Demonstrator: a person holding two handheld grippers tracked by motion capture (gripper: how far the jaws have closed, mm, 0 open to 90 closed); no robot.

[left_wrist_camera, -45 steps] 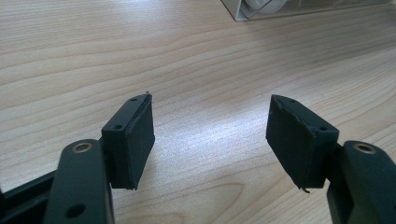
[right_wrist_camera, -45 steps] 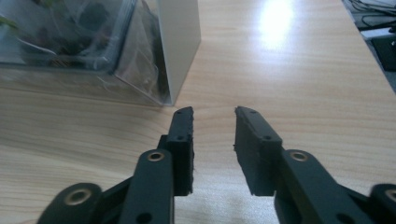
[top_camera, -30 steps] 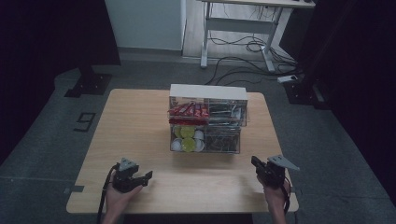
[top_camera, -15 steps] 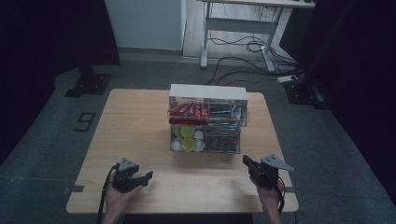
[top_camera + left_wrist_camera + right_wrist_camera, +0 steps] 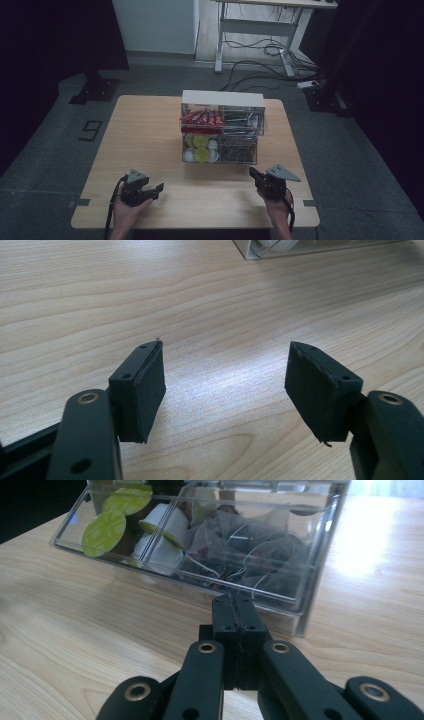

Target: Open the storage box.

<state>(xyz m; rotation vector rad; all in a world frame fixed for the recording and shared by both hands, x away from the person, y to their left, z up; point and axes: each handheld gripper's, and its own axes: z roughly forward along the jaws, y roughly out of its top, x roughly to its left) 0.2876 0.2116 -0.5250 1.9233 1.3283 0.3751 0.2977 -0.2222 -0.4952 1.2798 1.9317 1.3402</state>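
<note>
Before the clear organizer, the right gripper (jaws pressed together, empty) could nudge it, while the left gripper gapes idle.

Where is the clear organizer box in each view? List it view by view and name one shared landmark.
High view: clear organizer box at the table's centre, ahead of both hands.
Left gripper view: its bottom corner at the top edge, right of centre.
Right gripper view: its lower tier spans the top half, close ahead.
Shared landmark: the wooden table; the green-lidded capsules match high and right gripper views.
</note>
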